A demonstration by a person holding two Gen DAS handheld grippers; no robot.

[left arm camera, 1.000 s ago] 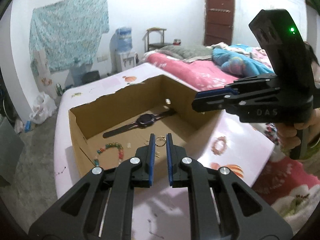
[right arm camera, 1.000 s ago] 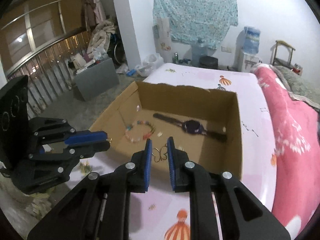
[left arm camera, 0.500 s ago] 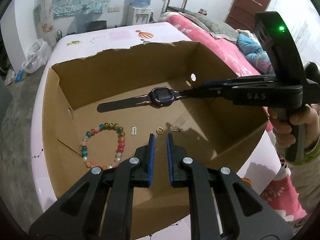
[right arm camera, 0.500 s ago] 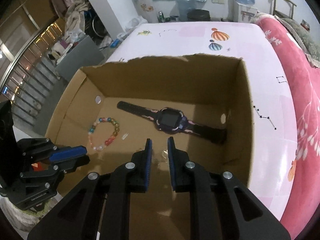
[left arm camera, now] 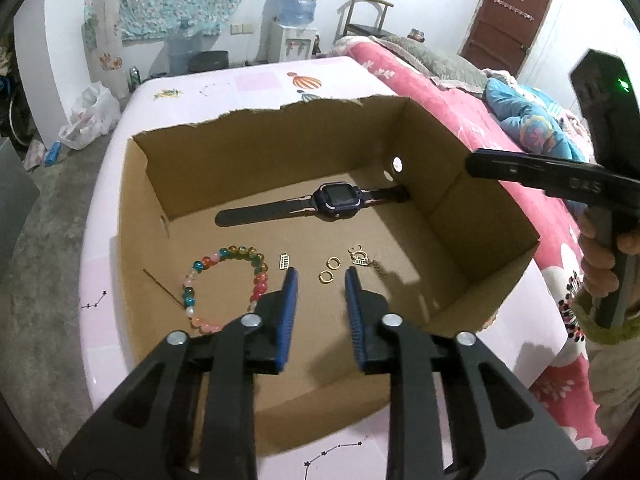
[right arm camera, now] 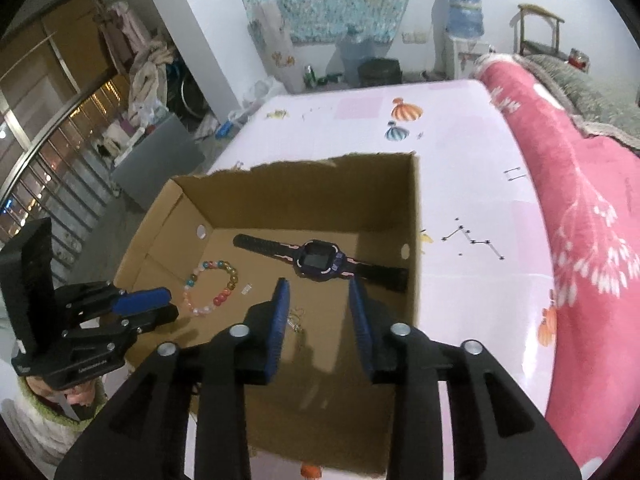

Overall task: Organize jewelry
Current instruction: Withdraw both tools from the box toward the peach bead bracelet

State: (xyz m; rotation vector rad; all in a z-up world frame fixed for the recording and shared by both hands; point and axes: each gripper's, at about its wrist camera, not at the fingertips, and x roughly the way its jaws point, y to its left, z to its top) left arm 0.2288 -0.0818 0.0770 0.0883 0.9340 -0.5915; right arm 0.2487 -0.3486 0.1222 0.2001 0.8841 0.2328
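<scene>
An open cardboard box [left arm camera: 492, 216] [right arm camera: 414, 216] sits on the pink table. Inside lie a dark smartwatch [left arm camera: 336, 200] [right arm camera: 318, 260], a coloured bead bracelet [left arm camera: 224, 280] [right arm camera: 212, 288], two gold rings [left arm camera: 330, 268], a small gold charm [left arm camera: 284, 261] and a gold chain piece [left arm camera: 362, 258] [right arm camera: 295, 318]. My left gripper [left arm camera: 320, 276] is open and empty above the rings. My right gripper [right arm camera: 320, 284] is open and empty above the box, over the chain piece. The right gripper shows at the left view's right edge [left arm camera: 560, 176].
The pink table [right arm camera: 472, 152] carries the box. A bed with pink bedding [right arm camera: 580, 184] runs along the right. A water dispenser [left arm camera: 298, 20], a chair and bags stand by the far wall. A grey box [right arm camera: 160, 160] stands on the floor at left.
Both grippers were shut and moved over the box; both have now opened. A second gold ring and the chain piece now lie on the box floor.
</scene>
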